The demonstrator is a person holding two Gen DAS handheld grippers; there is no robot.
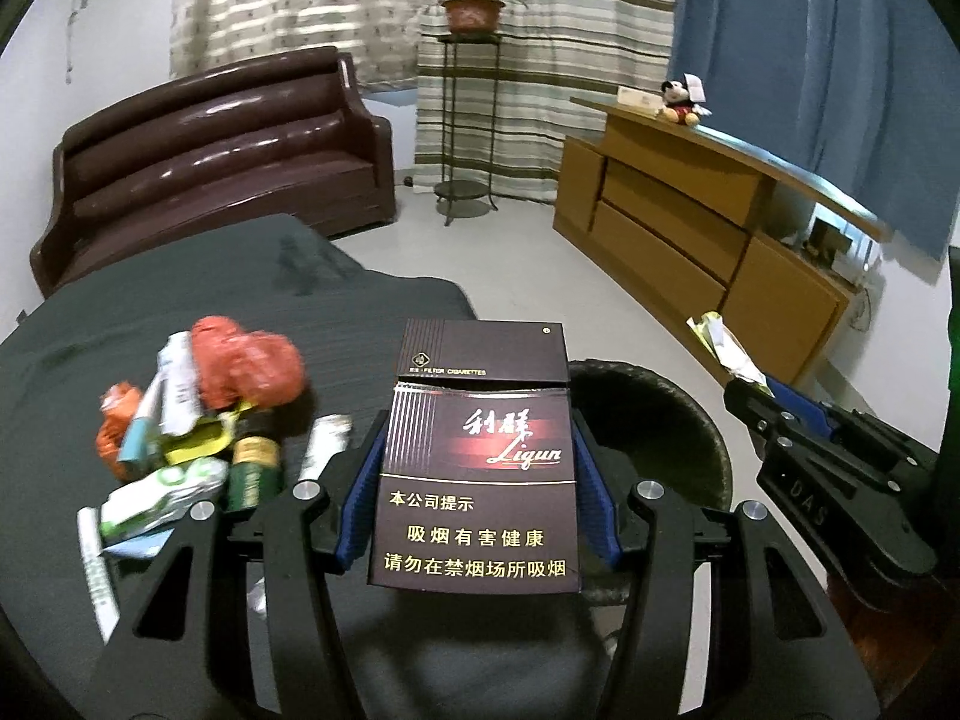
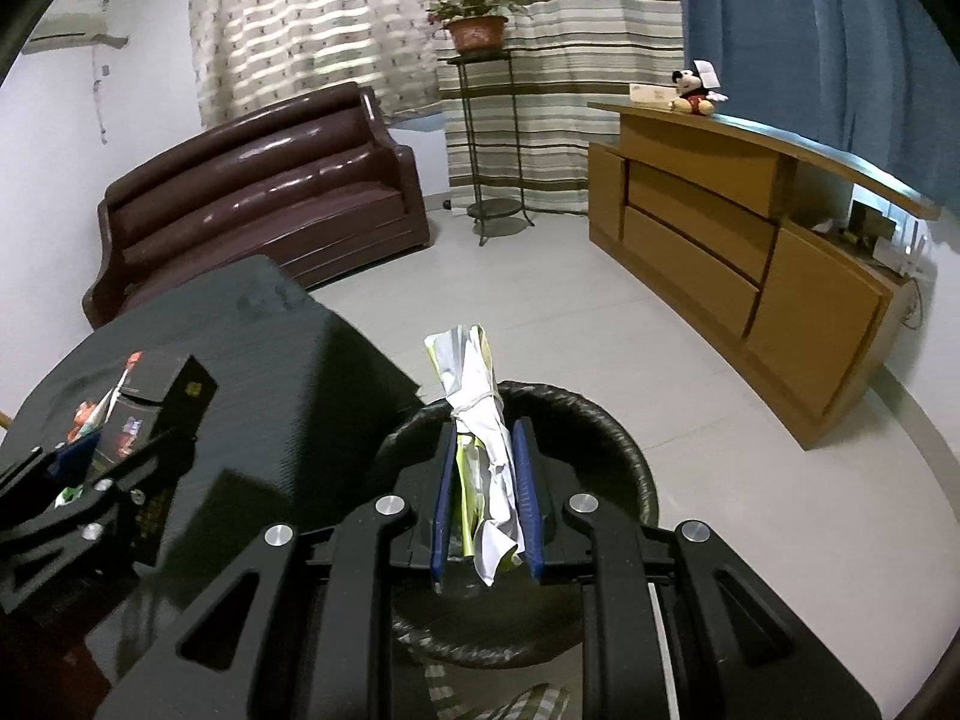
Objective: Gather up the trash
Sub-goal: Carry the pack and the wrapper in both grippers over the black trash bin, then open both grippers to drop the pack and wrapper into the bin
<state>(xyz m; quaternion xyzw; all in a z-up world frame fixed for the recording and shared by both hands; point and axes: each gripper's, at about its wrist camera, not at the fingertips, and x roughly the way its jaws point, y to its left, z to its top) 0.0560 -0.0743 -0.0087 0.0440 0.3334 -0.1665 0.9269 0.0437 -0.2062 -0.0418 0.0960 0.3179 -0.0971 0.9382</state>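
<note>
We hold 2 things by the bin (image 2: 630, 450): our left gripper (image 1: 477, 480) squeezes a cigarette box (image 1: 477, 468), our right gripper (image 2: 487, 480) pinches crumpled paper (image 2: 480, 420). The trash pile (image 1: 192, 408) beside the bin waits.

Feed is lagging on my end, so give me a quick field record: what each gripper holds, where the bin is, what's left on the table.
left gripper: shut on cigarette pack, lid flipped open
right gripper: shut on crumpled paper wrapper, above the bin
trash bin: black-lined, on the floor beside the table
table: dark cloth, trash pile of wrappers and an orange bag remains
</note>
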